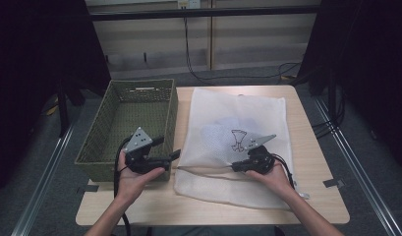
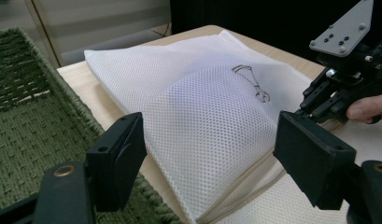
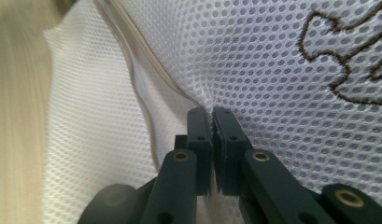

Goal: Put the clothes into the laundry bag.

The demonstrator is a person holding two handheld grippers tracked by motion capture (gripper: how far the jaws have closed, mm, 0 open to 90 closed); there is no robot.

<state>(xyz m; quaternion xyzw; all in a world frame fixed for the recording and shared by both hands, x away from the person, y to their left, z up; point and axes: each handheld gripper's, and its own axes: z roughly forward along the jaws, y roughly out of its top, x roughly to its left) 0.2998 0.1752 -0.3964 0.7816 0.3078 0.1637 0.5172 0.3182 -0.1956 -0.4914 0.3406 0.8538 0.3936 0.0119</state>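
One mesh bag (image 1: pixel 238 132), one basket (image 1: pixel 134 123) (green, woven), two grippers.

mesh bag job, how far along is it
Early on. Done: the right gripper is shut on the top layer of the white mesh bag, pinching it beside the zip opening. In hand: the left gripper stands open, facing the bag's near edge, nothing between its pads. Left: the bag lies flat on the table, and the green woven basket beside it holds nothing visible.
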